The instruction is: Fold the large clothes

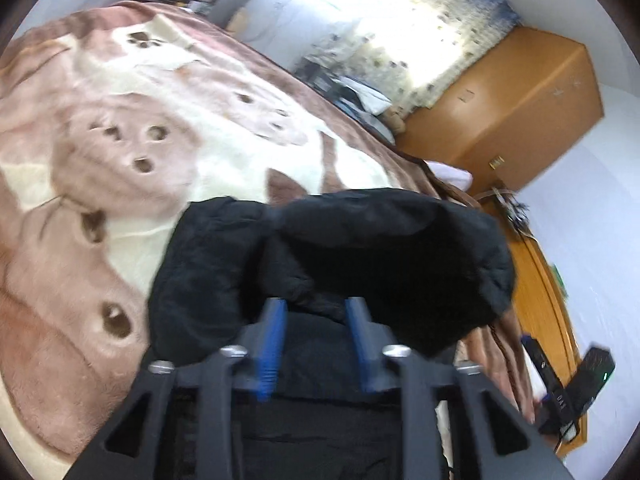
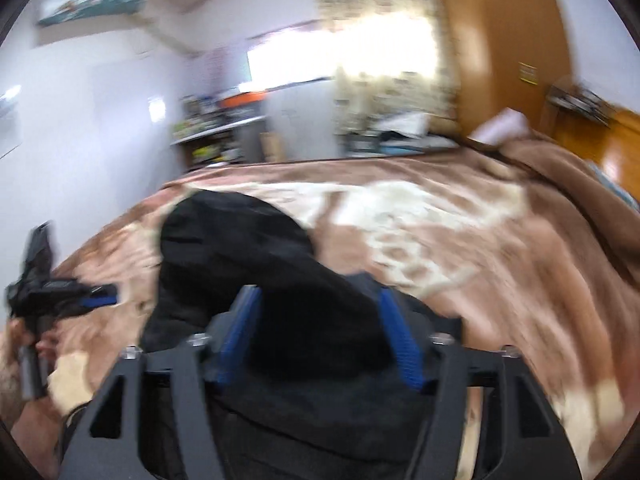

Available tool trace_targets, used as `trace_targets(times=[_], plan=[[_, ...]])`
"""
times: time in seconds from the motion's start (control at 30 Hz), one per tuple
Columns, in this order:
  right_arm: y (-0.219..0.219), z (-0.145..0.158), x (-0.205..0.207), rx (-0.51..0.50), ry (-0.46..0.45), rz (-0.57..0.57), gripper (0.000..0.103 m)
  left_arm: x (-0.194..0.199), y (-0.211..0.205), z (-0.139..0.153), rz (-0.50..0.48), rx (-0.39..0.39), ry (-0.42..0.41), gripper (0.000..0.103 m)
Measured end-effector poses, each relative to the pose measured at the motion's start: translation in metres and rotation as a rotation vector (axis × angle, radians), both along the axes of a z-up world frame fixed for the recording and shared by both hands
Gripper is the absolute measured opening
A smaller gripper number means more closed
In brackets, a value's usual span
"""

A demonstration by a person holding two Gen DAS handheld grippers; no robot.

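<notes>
Black garment (image 1: 320,248) is seen bunched on bed blanket (image 1: 120,120); left gripper (image 1: 316,308) & right gripper (image 2: 318,300) are parted, nothing pinched.

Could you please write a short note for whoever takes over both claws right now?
Left claw: open, nothing pinched, poised over the black garment.
Right claw: open wider, dark cloth behind its pads, no grip visible.
The garment lies bunched in a thick bundle on the brown-and-cream blanket, near the bed's edge.
Done: it seems at least partly folded; both claws are free of it.
Left: check the bundle, tidy loose edges, add any last fold.
</notes>
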State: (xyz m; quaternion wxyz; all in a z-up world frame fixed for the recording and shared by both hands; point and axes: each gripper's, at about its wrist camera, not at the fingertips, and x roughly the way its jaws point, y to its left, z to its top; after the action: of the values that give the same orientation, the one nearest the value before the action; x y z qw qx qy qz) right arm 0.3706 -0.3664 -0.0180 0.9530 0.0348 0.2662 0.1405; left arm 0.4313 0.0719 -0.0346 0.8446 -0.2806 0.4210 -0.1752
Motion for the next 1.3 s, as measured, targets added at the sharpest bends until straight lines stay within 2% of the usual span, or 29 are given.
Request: trace_targets(times=[0.07, 0.1, 0.2, 0.37, 0.47, 0.5, 0.57, 0.6, 0.63, 0.73, 0.9, 0.97, 1.03, 1.1, 1.17, 1.2, 1.3], plan=[[0.019, 0.007, 0.004, -0.052, 0.001, 0.074, 0.068, 0.003, -0.007, 0.005, -0.03, 0.011, -0.007, 0.048], [0.031, 0.008, 0.008, -0.115, -0.004, 0.1, 0.073, 0.005, -0.01, 0.006, -0.042, 0.02, -0.005, 0.049], [0.057, 0.007, 0.014, -0.279, -0.046, 0.13, 0.076, 0.015, -0.014, 0.0, -0.063, 0.036, 0.03, 0.062], [0.092, -0.001, 0.035, -0.464, -0.059, 0.209, 0.076, 0.026, -0.015, -0.01, -0.076, 0.063, 0.045, 0.063], [0.106, -0.008, 0.056, -0.504, 0.003, 0.274, 0.076, 0.031, -0.021, -0.016, -0.115, 0.071, 0.053, 0.063], [0.109, -0.013, 0.063, -0.528, 0.029, 0.263, 0.076, 0.034, -0.022, -0.019, -0.123, 0.075, 0.065, 0.063], [0.109, -0.016, 0.07, -0.538, 0.035, 0.249, 0.048, 0.039, -0.026, -0.023, -0.137, 0.092, 0.072, 0.063], [0.106, -0.015, 0.071, -0.529, 0.03, 0.239, 0.021, 0.042, -0.027, -0.024, -0.136, 0.093, 0.074, 0.063], [0.103, -0.013, 0.074, -0.518, 0.028, 0.225, 0.014, 0.045, -0.028, -0.026, -0.132, 0.087, 0.078, 0.063], [0.099, -0.01, 0.076, -0.534, -0.027, 0.173, 0.008, 0.061, -0.034, -0.028, -0.11, 0.072, 0.093, 0.063], [0.101, -0.006, 0.065, -0.607, -0.197, 0.03, 0.007, 0.093, -0.044, -0.025, -0.04, 0.146, 0.089, 0.063], [0.099, -0.008, 0.054, -0.61, -0.233, -0.002, 0.007, 0.104, -0.038, -0.028, 0.01, 0.106, 0.109, 0.063], [0.099, -0.017, 0.039, -0.592, -0.219, 0.036, 0.007, 0.108, -0.022, -0.036, 0.082, -0.011, 0.159, 0.063], [0.109, -0.036, 0.017, -0.643, -0.217, 0.087, 0.006, 0.109, -0.014, -0.041, 0.117, -0.001, 0.178, 0.063], [0.121, -0.055, -0.006, -0.68, -0.204, 0.158, 0.006, 0.102, -0.009, -0.045, 0.118, 0.075, 0.183, 0.063], [0.126, -0.062, -0.014, -0.685, -0.192, 0.189, 0.006, 0.099, -0.006, -0.048, 0.113, 0.077, 0.189, 0.063], [0.141, -0.085, -0.037, -0.706, -0.165, 0.263, 0.006, 0.088, 0.013, -0.063, 0.124, 0.01, 0.251, 0.063]])
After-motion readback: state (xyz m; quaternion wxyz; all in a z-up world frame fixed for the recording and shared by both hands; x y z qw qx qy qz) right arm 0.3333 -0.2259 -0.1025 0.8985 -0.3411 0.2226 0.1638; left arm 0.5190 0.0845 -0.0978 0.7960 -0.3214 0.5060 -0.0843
